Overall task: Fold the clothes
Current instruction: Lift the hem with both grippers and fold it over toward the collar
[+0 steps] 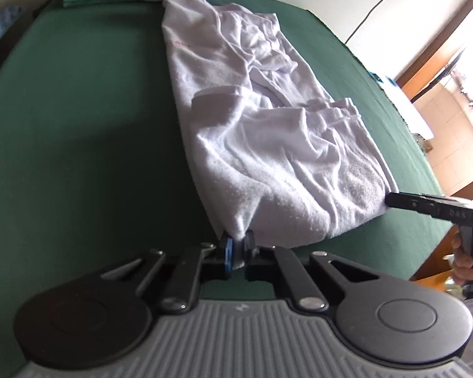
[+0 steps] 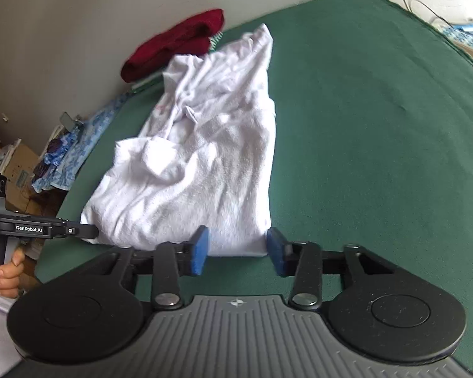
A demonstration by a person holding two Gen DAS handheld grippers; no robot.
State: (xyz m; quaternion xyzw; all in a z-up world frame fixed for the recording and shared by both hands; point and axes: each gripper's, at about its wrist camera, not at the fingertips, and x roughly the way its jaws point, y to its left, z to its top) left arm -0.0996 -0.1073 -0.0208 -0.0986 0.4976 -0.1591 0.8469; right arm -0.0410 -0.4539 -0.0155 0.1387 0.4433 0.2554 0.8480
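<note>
Fingers of the left gripper [image 1: 236,253] pinch the near corner of a white shirt [image 1: 268,145] at six o'clock. Right gripper [image 2: 238,250] fingers stand apart, straddling the shirt's near hem without pressing. Crumpled, the shirt stretches toward twelve o'clock on a green bed [image 2: 378,126], near a red garment [image 2: 176,44].

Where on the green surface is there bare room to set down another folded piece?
Bare green surface lies wide open on one side of the white garment; another bare stretch lies on its other side. Crowded: the far end, where the maroon cloth lies.
</note>
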